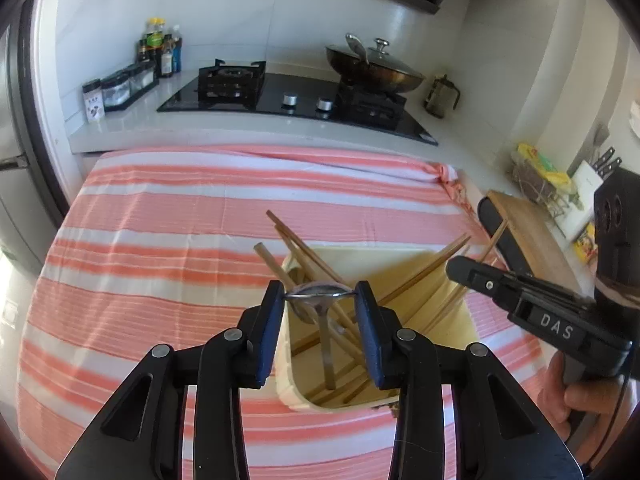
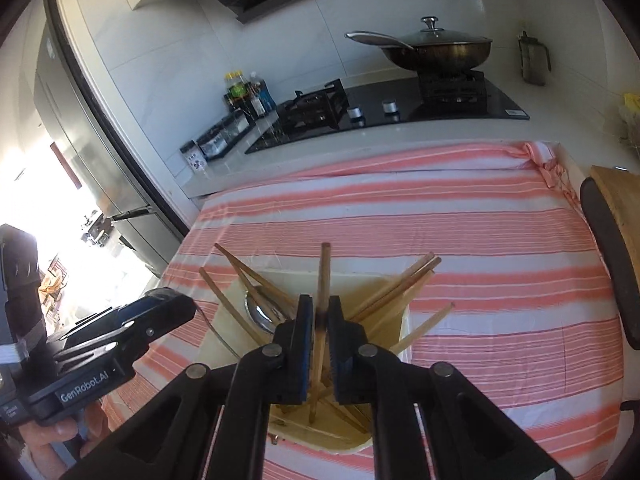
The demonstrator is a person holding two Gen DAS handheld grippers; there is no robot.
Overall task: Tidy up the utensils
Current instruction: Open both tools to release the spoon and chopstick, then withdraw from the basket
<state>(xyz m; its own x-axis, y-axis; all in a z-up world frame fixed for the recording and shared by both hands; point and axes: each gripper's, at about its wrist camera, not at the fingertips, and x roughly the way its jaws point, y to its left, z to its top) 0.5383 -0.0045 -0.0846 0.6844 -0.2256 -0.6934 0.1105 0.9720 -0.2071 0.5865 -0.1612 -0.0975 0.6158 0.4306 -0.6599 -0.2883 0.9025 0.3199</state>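
Left wrist: left claw (image 1: 319, 296) grips shiny metal spoon (image 1: 316, 294); right claw (image 2: 320, 316) grips wooden chopstick (image 2: 323, 280).

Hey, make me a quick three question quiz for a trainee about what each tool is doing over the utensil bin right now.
1. True or false: the left tool is shut on a metal spoon.
2. What does the right tool grip? A) fork B) wooden chopstick C) knife
3. Fill in: the cream bin stands on a pink and white ____ cloth.

Key
1. True; the spoon's bowl sits between the pads, handle hanging into the bin.
2. B, the chopstick, held nearly upright.
3. striped
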